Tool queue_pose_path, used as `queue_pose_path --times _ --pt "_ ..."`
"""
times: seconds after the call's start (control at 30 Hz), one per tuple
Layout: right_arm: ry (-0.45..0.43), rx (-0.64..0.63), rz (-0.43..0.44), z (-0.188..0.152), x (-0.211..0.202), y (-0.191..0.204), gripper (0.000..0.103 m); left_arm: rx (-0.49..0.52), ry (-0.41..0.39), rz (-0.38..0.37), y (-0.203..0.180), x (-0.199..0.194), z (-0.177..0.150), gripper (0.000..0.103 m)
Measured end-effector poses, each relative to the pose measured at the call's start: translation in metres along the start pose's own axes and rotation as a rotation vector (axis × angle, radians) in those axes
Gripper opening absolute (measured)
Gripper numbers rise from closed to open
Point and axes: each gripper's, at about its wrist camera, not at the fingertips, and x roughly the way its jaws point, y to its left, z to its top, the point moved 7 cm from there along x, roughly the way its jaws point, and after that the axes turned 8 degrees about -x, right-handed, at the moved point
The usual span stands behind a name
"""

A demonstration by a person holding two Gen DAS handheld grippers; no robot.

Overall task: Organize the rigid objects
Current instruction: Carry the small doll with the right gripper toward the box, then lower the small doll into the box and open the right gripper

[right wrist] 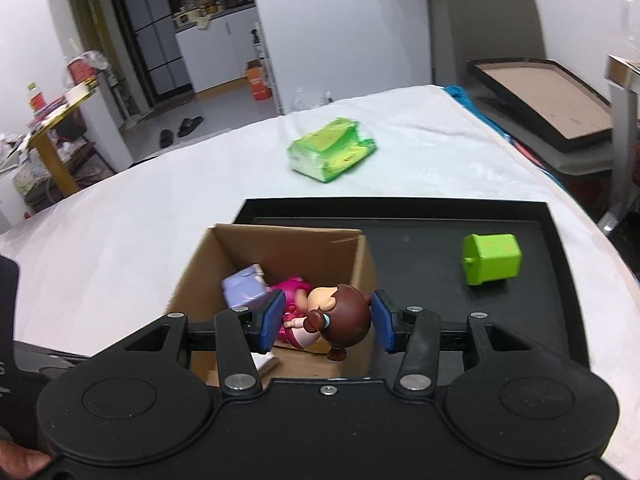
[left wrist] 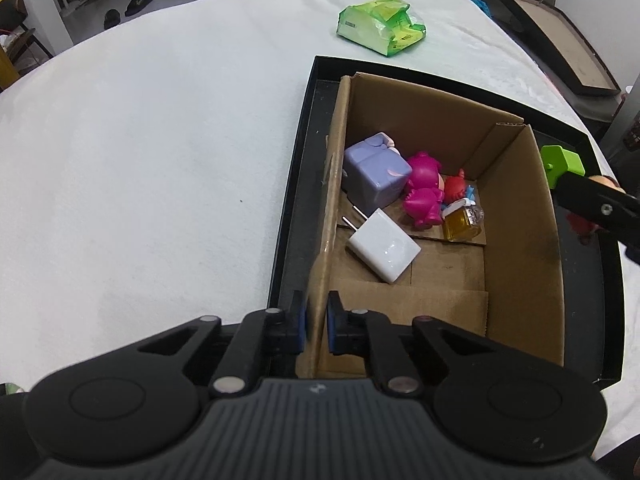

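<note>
The cardboard box (left wrist: 516, 216) stands inside a shallow black tray (left wrist: 296, 184) on a table covered with a white cloth (left wrist: 140, 160), and everything else is placed here relative to that box.

The left gripper (left wrist: 316, 326) is closed on the box's near-left wall, with one blue pad on the outside and one on the inside of the cardboard.

The right gripper (right wrist: 326, 320) is above the box's open top. Its jaws stand partly open with a brown-haired doll figure (right wrist: 340, 314) between them. The doll's head touches the right pad, but a gap shows at the left pad, so I cannot tell whether the doll is firmly clamped. The doll lies tilted, its head toward the box's right wall.

On the box floor, a lilac cube-shaped toy (left wrist: 376, 174) sits against the left wall. Just beside it is a magenta figure (left wrist: 424, 192). A small red figure (left wrist: 454, 186) is beyond that, toward the far corner. A small bottle of yellow liquid (left wrist: 464, 222) rests next to the magenta figure. A white wall charger (left wrist: 384, 250) lies flat in the middle of the floor, prongs pointing toward the left wall.

Outside the box, to its right on the tray, a green block-shaped toy (right wrist: 490, 258) lies apart from the cardboard. A green plastic packet (left wrist: 382, 24) sits on the cloth well beyond the box's far side.
</note>
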Motion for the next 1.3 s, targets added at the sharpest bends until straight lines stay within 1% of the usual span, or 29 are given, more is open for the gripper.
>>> queue_pose_path --times 0.33,0.53,0.6,0.67,0.77,0.83,0.93,1.2,1.3 --pt "0.016 -0.065 0.069 0.003 0.013 0.036 0.046 -0.01 0.012 -0.045 0.005 0.0 0.001 0.01" --pt "0.052 -0.117 0.061 -0.005 0.027 0.049 0.046 -0.015 0.018 -0.075 0.009 0.001 0.001 0.01" --pt "0.062 -0.142 0.05 -0.007 0.031 0.052 0.047 -0.015 0.022 -0.081 0.01 0.002 0.002 0.01" --pt "0.067 -0.161 0.037 -0.009 0.034 0.054 0.045 -0.012 0.026 -0.082 0.01 0.002 0.002 0.01" --pt "0.067 -0.185 0.015 -0.01 0.036 0.053 0.045 -0.009 0.03 -0.083 0.009 0.002 0.002 0.011" --pt "0.058 -0.197 -0.004 -0.009 0.034 0.051 0.045 -0.005 0.02 -0.071 0.008 0.001 0.002 0.01" --pt "0.049 -0.189 -0.007 -0.01 0.03 0.049 0.045 -0.009 0.024 -0.063 0.008 0.001 0.002 0.01" --pt "0.013 -0.129 0.002 -0.007 0.018 0.036 0.045 0.004 0.015 -0.016 0.002 -0.002 0.003 0.011" --pt "-0.006 -0.098 -0.002 -0.003 0.015 0.027 0.046 0.003 0.007 0.003 0.0 -0.005 0.006 0.014"
